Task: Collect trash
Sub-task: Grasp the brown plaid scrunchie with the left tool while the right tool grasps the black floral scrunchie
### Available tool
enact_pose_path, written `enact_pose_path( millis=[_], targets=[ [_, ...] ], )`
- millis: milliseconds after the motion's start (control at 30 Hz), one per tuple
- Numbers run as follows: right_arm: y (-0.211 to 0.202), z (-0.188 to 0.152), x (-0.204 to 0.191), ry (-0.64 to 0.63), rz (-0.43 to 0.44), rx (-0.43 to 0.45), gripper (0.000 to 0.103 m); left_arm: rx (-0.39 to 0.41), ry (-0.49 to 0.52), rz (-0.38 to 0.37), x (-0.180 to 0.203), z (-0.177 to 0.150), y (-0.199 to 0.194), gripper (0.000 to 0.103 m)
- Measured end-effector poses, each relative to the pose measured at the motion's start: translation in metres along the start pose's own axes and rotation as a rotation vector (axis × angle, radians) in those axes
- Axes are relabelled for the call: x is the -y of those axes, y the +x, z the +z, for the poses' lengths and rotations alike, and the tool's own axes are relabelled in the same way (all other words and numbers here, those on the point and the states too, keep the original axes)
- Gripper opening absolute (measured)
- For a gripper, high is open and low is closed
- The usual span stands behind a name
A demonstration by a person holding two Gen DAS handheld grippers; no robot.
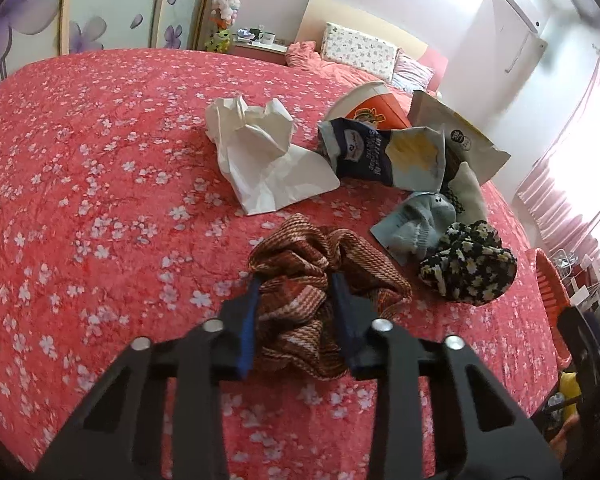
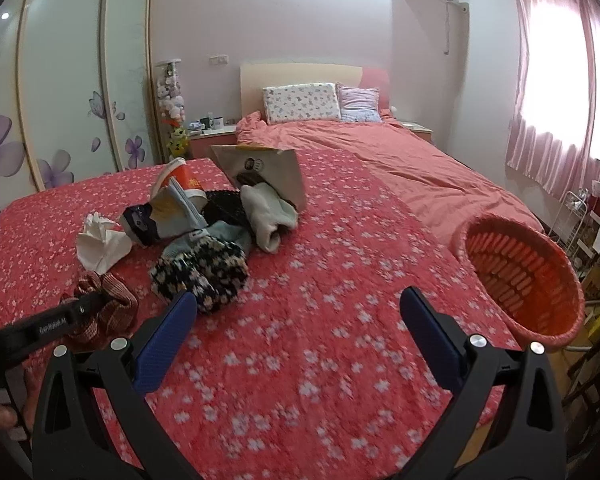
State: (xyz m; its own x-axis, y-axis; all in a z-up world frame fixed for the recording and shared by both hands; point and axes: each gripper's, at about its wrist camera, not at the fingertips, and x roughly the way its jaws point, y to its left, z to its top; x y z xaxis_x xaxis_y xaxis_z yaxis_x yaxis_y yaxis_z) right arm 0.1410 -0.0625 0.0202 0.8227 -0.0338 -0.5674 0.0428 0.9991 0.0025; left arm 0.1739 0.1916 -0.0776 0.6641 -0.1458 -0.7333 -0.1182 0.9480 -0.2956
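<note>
My left gripper (image 1: 296, 284) is shut on a brown striped cloth (image 1: 324, 280) lying on the red floral bedspread (image 1: 80, 184); it also shows in the right wrist view (image 2: 104, 312). Beyond it lie a crumpled white paper (image 1: 260, 156), a crushed blue snack bag (image 1: 380, 152), an orange paper cup (image 1: 376, 112), a beige paper pouch (image 1: 460, 136), a light blue sock (image 1: 416, 224) and a black floral sock (image 1: 468, 268). My right gripper (image 2: 300, 312) is open and empty above the bedspread, right of the pile.
An orange wicker basket (image 2: 520, 276) stands at the bed's right edge. Pillows (image 2: 300, 102) lie at the headboard. A wardrobe (image 2: 60, 92) stands to the left and a nightstand (image 2: 212, 136) with mugs beside it. Pink curtains (image 2: 556, 80) hang at right.
</note>
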Motion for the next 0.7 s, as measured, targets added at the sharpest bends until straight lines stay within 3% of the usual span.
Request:
enact_pose_path(
  millis=[100, 567, 700],
  targets=[
    [0.008, 0.004, -0.007, -0.005, 0.023, -0.019, 0.094, 0.004, 0.007, -0.003, 0.000, 0.000, -0.004, 0.025],
    [0.046, 0.011, -0.045, 0.011, 0.207, -0.114, 0.070, 0.133, 0.006, 0.010, -0.007, 0.020, -0.052, 0.024],
    [0.061, 0.007, -0.051, -0.001, 0.210, -0.165, 0.025, 0.133, 0.007, 0.005, -0.006, 0.021, -0.056, 0.024]
  ],
)
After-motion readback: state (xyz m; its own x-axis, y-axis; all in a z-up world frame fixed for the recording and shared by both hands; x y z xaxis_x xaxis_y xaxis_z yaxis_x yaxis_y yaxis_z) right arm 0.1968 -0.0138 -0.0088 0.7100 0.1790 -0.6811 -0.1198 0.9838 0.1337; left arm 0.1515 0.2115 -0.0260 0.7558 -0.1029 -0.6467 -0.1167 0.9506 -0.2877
